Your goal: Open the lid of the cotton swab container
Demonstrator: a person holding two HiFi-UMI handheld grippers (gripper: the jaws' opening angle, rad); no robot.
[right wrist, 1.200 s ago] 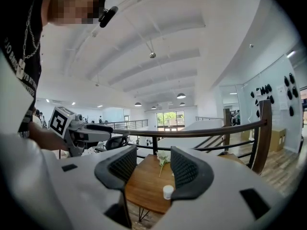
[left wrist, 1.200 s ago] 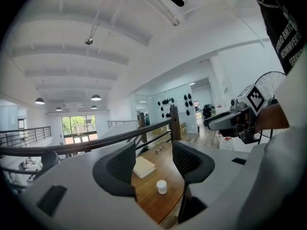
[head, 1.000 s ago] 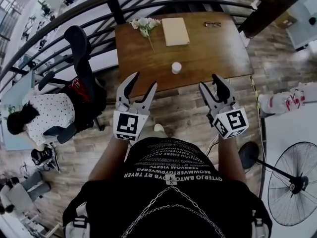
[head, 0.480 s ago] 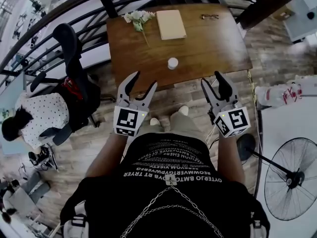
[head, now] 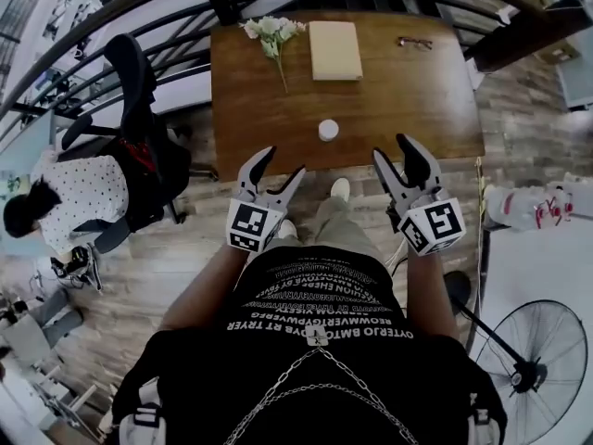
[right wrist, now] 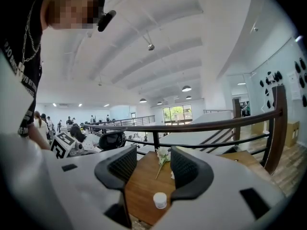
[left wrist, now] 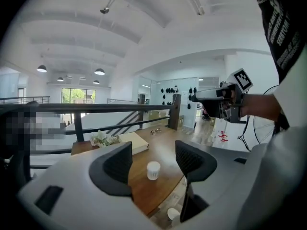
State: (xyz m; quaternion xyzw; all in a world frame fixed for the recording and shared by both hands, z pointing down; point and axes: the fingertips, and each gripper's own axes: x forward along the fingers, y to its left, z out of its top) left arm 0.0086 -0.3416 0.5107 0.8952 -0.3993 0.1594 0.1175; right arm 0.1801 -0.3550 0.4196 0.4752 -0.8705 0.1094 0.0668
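The cotton swab container (head: pixel 328 130) is a small white round tub with its lid on, standing near the front edge of the brown wooden table (head: pixel 408 91). It also shows between the jaws' line of sight as the container (left wrist: pixel 153 170) and the container (right wrist: pixel 160 200). My left gripper (head: pixel 279 167) hovers short of the table edge, left of the container, its jaws opening with nothing between them. My right gripper (head: pixel 395 153) is held right of the container, open and empty.
A bunch of white flowers (head: pixel 271 31), a tan book (head: pixel 334 50) and a pair of glasses (head: pixel 414 43) lie at the table's far side. A dark railing (head: pixel 139 17) runs behind. A seated person (head: pixel 65 202) and office chair (head: pixel 139 100) are left; a fan (head: pixel 537 369) is right.
The table has drawn closer as the person stepped toward it. Both grippers are now nearer the table's front edge, and the left jaws have spread wider.
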